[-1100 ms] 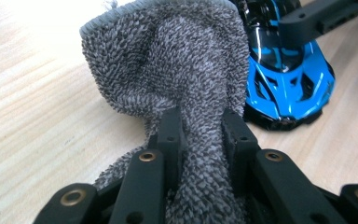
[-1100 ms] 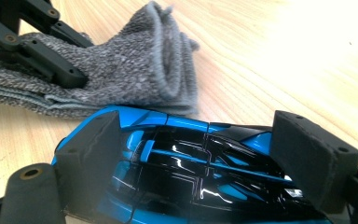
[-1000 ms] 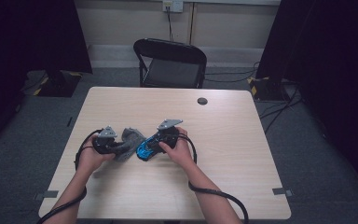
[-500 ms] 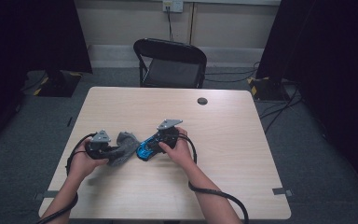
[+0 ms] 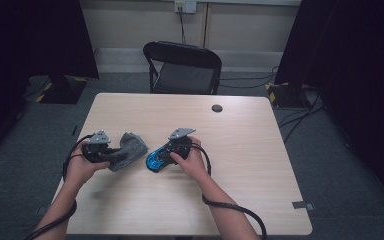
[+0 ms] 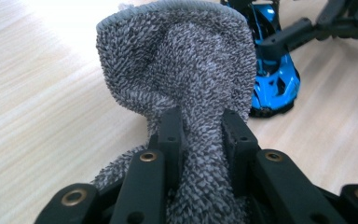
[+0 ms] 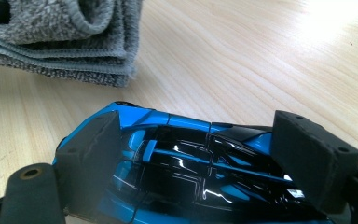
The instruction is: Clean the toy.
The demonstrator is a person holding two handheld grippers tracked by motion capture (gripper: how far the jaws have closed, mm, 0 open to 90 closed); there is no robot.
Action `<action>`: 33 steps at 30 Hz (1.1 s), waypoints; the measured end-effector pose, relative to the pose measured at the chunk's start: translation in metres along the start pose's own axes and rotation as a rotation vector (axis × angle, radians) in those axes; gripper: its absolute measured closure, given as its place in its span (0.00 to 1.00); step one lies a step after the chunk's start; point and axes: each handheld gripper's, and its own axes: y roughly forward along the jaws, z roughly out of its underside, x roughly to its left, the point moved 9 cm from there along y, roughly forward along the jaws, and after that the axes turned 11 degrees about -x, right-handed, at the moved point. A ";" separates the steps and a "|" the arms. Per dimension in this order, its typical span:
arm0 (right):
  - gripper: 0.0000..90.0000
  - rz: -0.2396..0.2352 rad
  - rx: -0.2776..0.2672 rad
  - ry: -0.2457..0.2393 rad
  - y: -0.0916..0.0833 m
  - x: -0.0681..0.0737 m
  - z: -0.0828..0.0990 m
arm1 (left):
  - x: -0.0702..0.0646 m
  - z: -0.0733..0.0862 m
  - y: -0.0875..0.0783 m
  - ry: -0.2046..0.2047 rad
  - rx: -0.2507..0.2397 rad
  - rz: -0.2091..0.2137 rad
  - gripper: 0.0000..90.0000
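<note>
— Holding anything in your left gripper [image 5: 111, 156]?

— Yes. My left jaws are drawn in close and pinch a grey terry cloth [image 6: 186, 74]. In the left gripper view the cloth is bunched between the two black fingers [image 6: 170, 135] and rises above them in a rounded fold, with more of it spilling down around the base of the jaws. From the high view the cloth [image 5: 130, 147] sits at the tip of that gripper, over the left half of the wooden table [image 5: 240, 190]; whether its lower edge touches the tabletop I cannot tell.

— And the right?

— My right gripper [image 5: 166, 156] has a blue and black toy car [image 7: 182, 158]. In the right gripper view the jaws stand fairly wide, one black pad [image 7: 93, 144] against each side of the car's body, so I am clamped across its width. The car's glossy top faces the camera.

— Where is the car on the table?

— Near the middle, a little toward my side, just right of the cloth. In the high view the car [image 5: 156, 160] lies low by the wood, pointing toward my left gripper. The left gripper view shows the car [image 6: 275, 79] just beside the cloth, with my right gripper's jaws on it.

— Touching each other?

— Close together, but I cannot tell whether cloth and car touch.
</note>
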 end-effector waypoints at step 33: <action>0.18 -0.009 -0.014 0.000 0.000 0.000 0.001 | 0.014 -0.036 0.111 -0.026 -0.018 0.010 0.81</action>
